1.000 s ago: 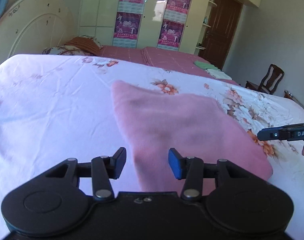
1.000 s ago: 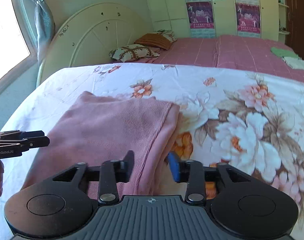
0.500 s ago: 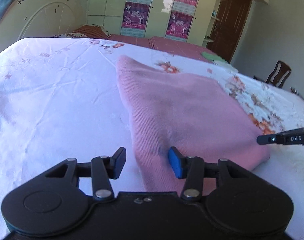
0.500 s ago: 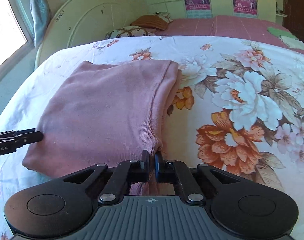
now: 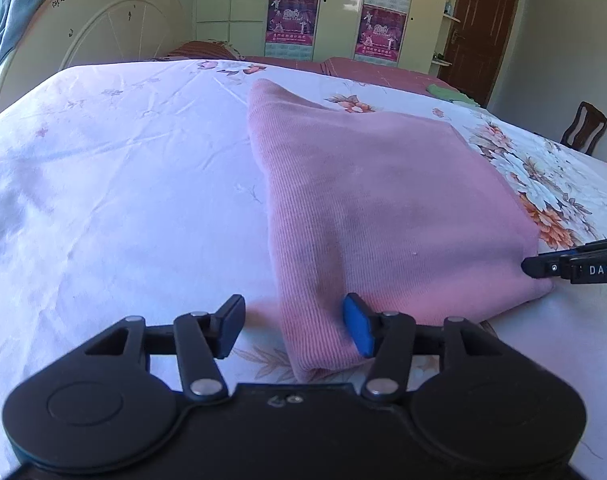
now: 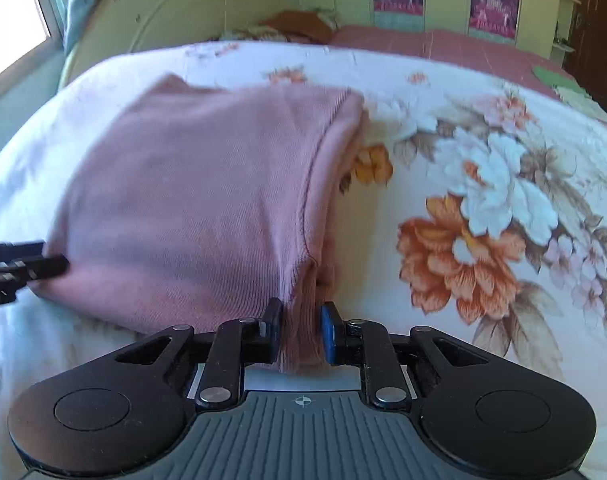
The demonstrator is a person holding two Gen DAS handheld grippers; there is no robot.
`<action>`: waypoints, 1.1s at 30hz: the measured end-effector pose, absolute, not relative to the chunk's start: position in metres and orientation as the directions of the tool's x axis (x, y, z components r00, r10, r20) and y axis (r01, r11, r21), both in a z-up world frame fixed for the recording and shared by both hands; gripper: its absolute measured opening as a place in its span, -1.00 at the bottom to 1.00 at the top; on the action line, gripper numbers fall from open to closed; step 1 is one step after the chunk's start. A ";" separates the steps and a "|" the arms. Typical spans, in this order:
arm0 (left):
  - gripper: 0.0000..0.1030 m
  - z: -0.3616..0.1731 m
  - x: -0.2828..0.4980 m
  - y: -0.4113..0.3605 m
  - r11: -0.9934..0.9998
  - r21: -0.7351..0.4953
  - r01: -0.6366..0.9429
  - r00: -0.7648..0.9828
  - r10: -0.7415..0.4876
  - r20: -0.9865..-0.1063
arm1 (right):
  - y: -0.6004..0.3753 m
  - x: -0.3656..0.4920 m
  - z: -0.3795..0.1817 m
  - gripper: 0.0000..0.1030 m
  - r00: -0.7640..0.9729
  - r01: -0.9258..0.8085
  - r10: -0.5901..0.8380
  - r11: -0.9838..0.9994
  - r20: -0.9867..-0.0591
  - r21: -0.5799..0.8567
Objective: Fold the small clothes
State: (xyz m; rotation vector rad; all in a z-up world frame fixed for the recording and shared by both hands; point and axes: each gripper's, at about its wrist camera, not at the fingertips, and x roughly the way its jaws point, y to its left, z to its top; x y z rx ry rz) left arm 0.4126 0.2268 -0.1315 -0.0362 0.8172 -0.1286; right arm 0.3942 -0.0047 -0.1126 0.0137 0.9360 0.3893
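Lying flat on the flowered bedsheet [image 5: 103,200], the folded pink garment [image 5: 383,200] runs lengthwise away from you, its long axis pointing from the near edge of the bed toward the headboard [image 5: 83,28], where it narrows to a corner. Your left gripper [image 5: 295,326] has its jaws spread wide, straddling the garment's near left corner, the blue pad [image 5: 357,330] touching the cloth and the other pad over bare sheet. Your right gripper [image 6: 301,334] is nearly closed, pinching a bunched fold at the near right corner, beside the ribbed hem [image 6: 323,160] along the garment's right side.
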 end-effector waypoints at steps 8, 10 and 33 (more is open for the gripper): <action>0.33 -0.120 0.394 0.221 0.996 -0.062 0.058 0.698 -0.085 -0.711 | -0.020 0.390 -0.108 -0.47 0.527 -0.273 0.354 0.932 -0.773 0.240; 0.48 -0.113 0.383 0.218 0.997 -0.056 0.053 0.711 -0.076 -0.699 | -0.025 0.379 -0.099 -0.40 0.548 -0.274 0.367 0.928 -0.752 0.253; 0.99 -0.023 0.222 0.142 0.998 -0.046 0.038 0.829 -0.057 -0.556 | -0.063 0.190 -0.006 1.00 0.752 -0.271 0.325 0.945 -0.573 0.180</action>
